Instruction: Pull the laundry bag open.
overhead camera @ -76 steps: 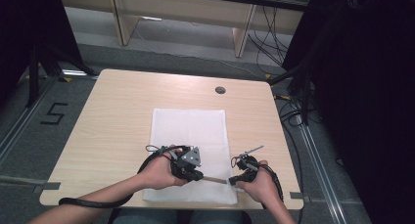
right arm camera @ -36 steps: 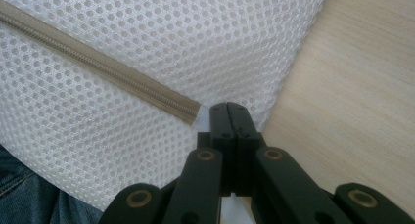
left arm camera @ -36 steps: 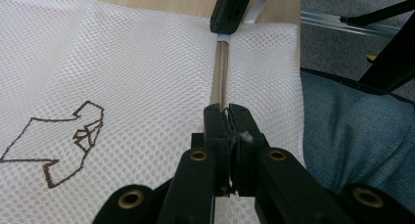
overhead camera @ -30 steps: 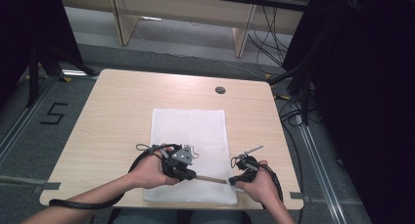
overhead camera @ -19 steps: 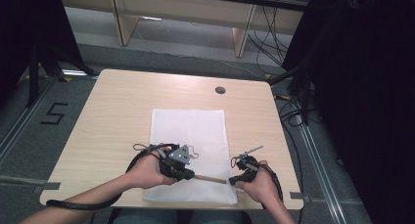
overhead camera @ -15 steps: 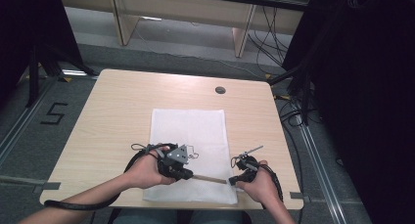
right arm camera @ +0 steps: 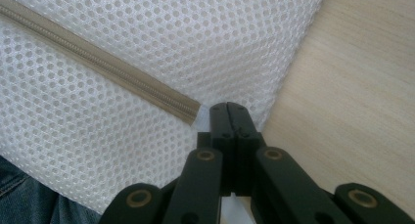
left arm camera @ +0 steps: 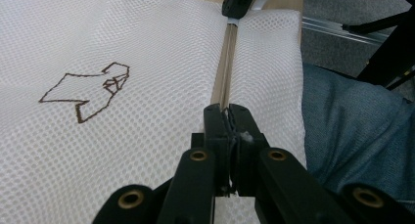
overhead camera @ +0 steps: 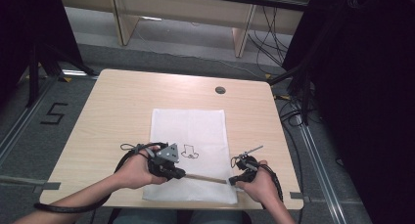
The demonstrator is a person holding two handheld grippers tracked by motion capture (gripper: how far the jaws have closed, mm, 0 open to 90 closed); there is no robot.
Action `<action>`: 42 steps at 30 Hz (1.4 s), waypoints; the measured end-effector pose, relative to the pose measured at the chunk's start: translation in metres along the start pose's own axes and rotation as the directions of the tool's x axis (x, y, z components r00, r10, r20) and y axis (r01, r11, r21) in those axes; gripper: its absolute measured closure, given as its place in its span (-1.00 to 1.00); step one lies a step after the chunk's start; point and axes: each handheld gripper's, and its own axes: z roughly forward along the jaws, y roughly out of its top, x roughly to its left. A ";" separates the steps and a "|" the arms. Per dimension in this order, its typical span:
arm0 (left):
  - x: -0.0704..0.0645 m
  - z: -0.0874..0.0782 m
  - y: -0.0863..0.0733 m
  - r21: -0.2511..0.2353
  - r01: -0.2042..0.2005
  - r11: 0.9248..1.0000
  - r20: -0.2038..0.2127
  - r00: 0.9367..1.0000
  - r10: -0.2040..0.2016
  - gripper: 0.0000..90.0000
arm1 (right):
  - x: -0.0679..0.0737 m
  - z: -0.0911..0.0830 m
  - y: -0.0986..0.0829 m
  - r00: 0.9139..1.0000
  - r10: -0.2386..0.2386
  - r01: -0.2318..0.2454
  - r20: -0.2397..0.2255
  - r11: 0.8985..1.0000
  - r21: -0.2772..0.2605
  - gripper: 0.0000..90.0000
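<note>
A wooden table (overhead camera: 122,101) carries the white mesh bag (overhead camera: 188,128). The left gripper (left arm camera: 227,117), clamped on the zipper (left arm camera: 224,72), has travelled left; the right gripper (right arm camera: 228,111) pinches the bag's edge. Zipper is partway along.

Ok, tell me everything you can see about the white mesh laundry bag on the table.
The white mesh laundry bag is a flat rectangle of honeycomb netting lying on the light wooden table, its near edge at the table's front. A beige zipper runs across its near end. A small brown outline figure is stitched on it. The left gripper is shut at the zipper; the right gripper pinches the bag's edge by the zipper's end.
</note>
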 end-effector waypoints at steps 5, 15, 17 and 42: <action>0.001 -0.008 -0.007 -0.007 0.016 1.000 -0.011 1.000 -0.016 0.94 | 0.000 0.000 0.000 1.000 -0.003 0.003 0.000 1.000 0.000 1.00; 0.004 -0.026 -0.022 -0.027 0.045 0.999 -0.029 0.999 -0.046 0.94 | -0.001 -0.001 0.000 1.000 -0.011 0.011 -0.004 1.000 0.013 1.00; 0.005 -0.030 -0.025 -0.030 0.048 0.998 -0.037 0.998 -0.049 0.94 | -0.001 -0.001 0.000 1.000 -0.012 0.012 -0.004 1.000 0.012 1.00; 0.010 -0.072 -0.066 -0.083 0.142 0.986 -0.083 0.985 -0.149 0.94 | 0.000 -0.001 0.000 1.000 -0.007 0.008 -0.010 1.000 0.014 1.00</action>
